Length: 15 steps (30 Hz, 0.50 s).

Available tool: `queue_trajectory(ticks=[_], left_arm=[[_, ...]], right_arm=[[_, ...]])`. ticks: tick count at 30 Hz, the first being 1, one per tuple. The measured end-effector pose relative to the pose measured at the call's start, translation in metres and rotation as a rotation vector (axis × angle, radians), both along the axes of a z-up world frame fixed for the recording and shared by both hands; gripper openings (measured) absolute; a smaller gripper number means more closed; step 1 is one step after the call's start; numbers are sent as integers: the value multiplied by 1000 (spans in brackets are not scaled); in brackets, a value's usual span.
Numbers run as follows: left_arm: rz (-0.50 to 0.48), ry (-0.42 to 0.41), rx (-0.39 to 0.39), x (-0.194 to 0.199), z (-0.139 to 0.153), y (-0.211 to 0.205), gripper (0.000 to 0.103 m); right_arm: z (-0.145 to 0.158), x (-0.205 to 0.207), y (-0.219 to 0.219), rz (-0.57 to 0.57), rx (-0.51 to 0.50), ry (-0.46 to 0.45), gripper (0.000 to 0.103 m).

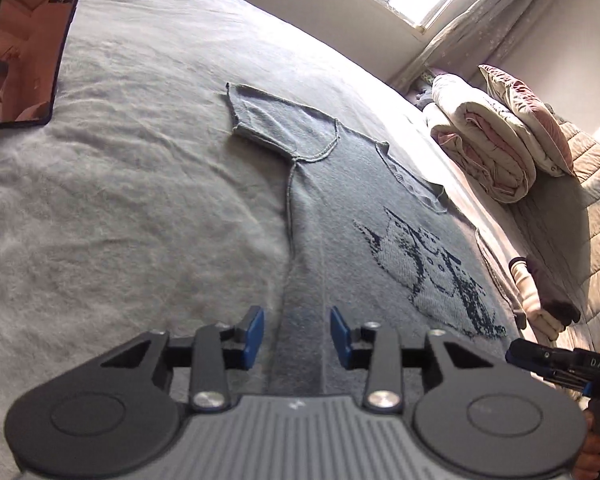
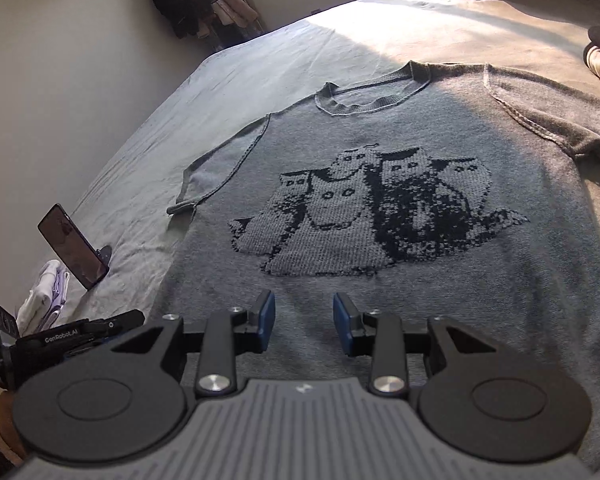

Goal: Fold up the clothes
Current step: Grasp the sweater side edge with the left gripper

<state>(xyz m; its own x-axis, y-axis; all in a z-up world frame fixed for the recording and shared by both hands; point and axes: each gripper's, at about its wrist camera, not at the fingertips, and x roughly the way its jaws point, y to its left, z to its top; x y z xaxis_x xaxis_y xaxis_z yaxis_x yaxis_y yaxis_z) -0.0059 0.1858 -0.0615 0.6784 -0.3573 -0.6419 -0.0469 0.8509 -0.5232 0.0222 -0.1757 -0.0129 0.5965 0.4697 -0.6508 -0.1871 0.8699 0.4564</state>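
1. Sweater (image 2: 380, 208), grey knit with short sleeves and a dark cat pattern (image 2: 376, 208) on the chest, lies spread flat, front up, on the grey bedsheet (image 2: 148, 168).
2. In the right wrist view its collar (image 2: 374, 94) points toward 12 o'clock and its sleeves reach out toward 10 and 2 o'clock.
3. Left gripper (image 1: 297, 336) hovers over the sweater's side edge; its blue pads (image 1: 256, 330) stand apart with nothing between them, so it is released.
4. Right gripper (image 2: 304, 322) hangs above the lower body of the sweater, jaws parted and gripping nothing.
5. A phone (image 2: 73, 246) stands propped on the sheet at 9 o'clock in the right wrist view, beside the sweater's left sleeve but apart from it.
6. Folded bedding (image 1: 488, 140) is stacked at 2 o'clock in the left wrist view, beyond the sweater.
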Motion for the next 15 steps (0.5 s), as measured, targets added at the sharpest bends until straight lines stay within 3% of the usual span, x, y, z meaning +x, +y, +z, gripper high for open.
queue_trajectory(ticks=[1,2,5,9,15], left_arm=[[2,5,-23,0,-4,7,21],[-6,12,-55,1,-8,11,12],[-46,28,-160,2,-20,22,4],[-104,15,-214,-1,-29,22,3],[-150,-4,-252,-4,-35,28,3]], right_arm=[[1,1,16,16,4,-10,37],[0,3,32,36,15,-12,37],[-4,12,78,103,41,-15,37],[-9,26,128,160,60,-2,37],[-20,36,167,195,43,26,37]])
